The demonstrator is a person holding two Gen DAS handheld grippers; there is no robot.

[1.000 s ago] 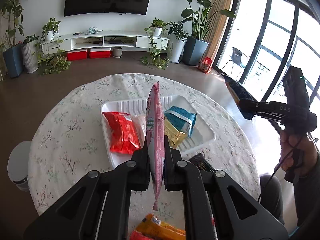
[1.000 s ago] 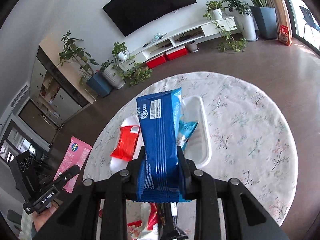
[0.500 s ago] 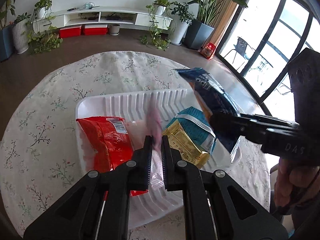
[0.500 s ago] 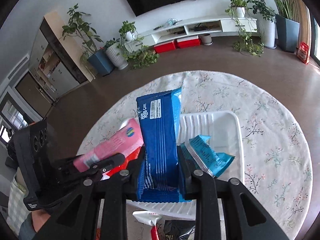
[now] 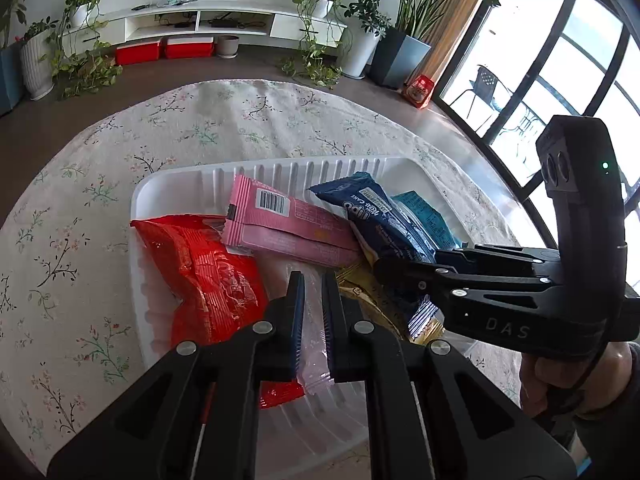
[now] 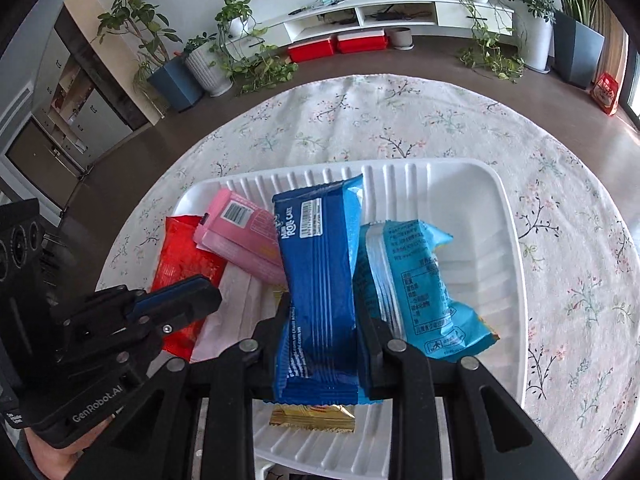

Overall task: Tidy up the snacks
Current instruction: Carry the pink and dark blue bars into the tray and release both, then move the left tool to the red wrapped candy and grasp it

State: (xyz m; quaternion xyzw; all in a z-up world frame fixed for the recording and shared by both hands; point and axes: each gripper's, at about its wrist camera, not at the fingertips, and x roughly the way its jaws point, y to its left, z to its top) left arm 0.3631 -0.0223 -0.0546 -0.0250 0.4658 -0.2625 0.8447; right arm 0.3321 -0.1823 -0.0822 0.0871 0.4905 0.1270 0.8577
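Note:
A white ribbed tray [image 5: 188,184] [image 6: 472,184] on the floral table holds a red pack [image 5: 208,280] [image 6: 180,264], a pink pack [image 5: 288,228] [image 6: 244,236], a light-blue pack [image 6: 416,284] and a gold pack [image 6: 312,420]. My left gripper [image 5: 312,292] hovers over the tray, jaws slightly apart, with the pink pack's near end [image 5: 316,364] lying between and under them. My right gripper [image 6: 324,312] is shut on a dark-blue roll-cake pack [image 6: 320,264] [image 5: 376,216], held low over the tray's middle. Each gripper shows in the other's view.
The round table [image 5: 240,120] has a floral cloth. Behind it are a white TV shelf [image 5: 208,24], red boxes and potted plants [image 6: 236,20]. Large windows stand at the right [image 5: 560,60].
The left gripper swung down to the tray, laid the pink pack flat across it and loosened its jaws. The right gripper brought the dark-blue pack down over the tray.

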